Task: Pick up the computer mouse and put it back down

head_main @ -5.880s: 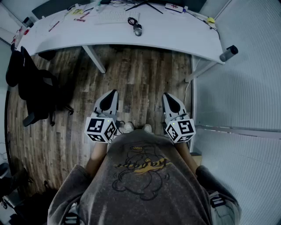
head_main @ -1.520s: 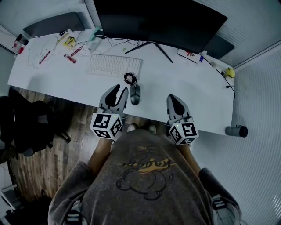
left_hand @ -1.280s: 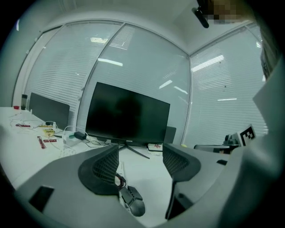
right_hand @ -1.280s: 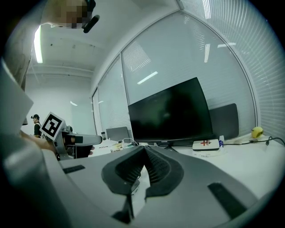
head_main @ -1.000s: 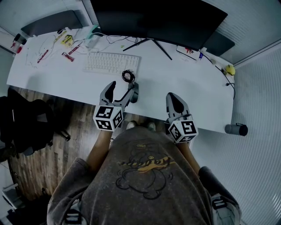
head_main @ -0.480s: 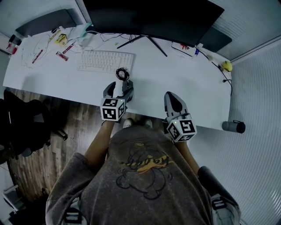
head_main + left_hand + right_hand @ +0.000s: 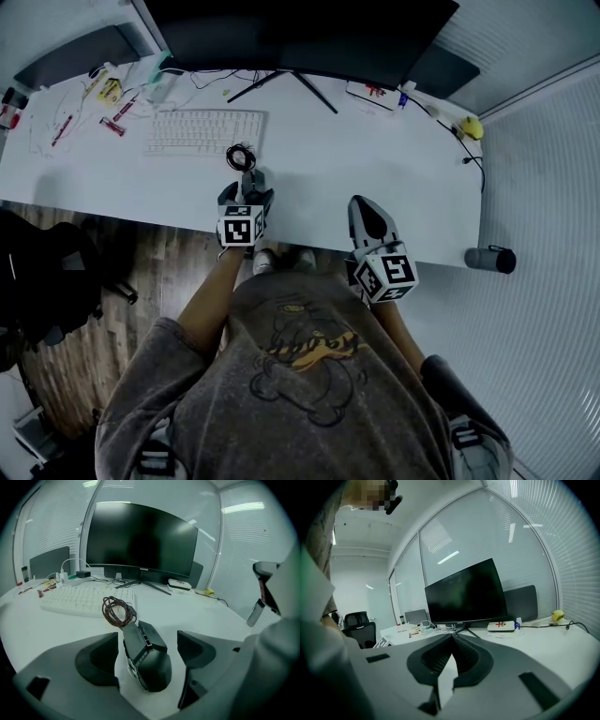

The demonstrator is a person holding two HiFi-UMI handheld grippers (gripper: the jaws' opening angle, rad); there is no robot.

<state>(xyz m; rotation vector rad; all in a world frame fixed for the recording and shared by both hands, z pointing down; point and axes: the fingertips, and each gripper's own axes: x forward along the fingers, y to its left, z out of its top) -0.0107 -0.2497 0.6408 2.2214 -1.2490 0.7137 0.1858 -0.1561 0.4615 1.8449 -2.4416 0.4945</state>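
Observation:
A dark computer mouse point(image 7: 146, 662) lies on the white desk point(image 7: 375, 159), its coiled brown cable point(image 7: 119, 611) just beyond it. My left gripper point(image 7: 146, 639) is low over the desk, open, one jaw on each side of the mouse point(image 7: 249, 177); its jaws have just been opening and the pads stand clear of the mouse's sides. From the head view the left gripper point(image 7: 246, 193) covers most of the mouse. My right gripper point(image 7: 366, 208) hovers near the desk's front edge, shut with nothing in it; in its own view the right gripper point(image 7: 452, 638) has its tips together.
A white keyboard point(image 7: 202, 132) lies left of the coil, a large dark monitor point(image 7: 291, 33) stands behind. Small items and cables sit at the far left, a white box point(image 7: 372, 92) and a yellow object point(image 7: 471, 127) at the right. A grey cylinder point(image 7: 490, 260) stands off the desk's right end.
My left gripper has gone forward and down to the desk, ending astride the mouse with its jaws wider. The right gripper has shifted slightly.

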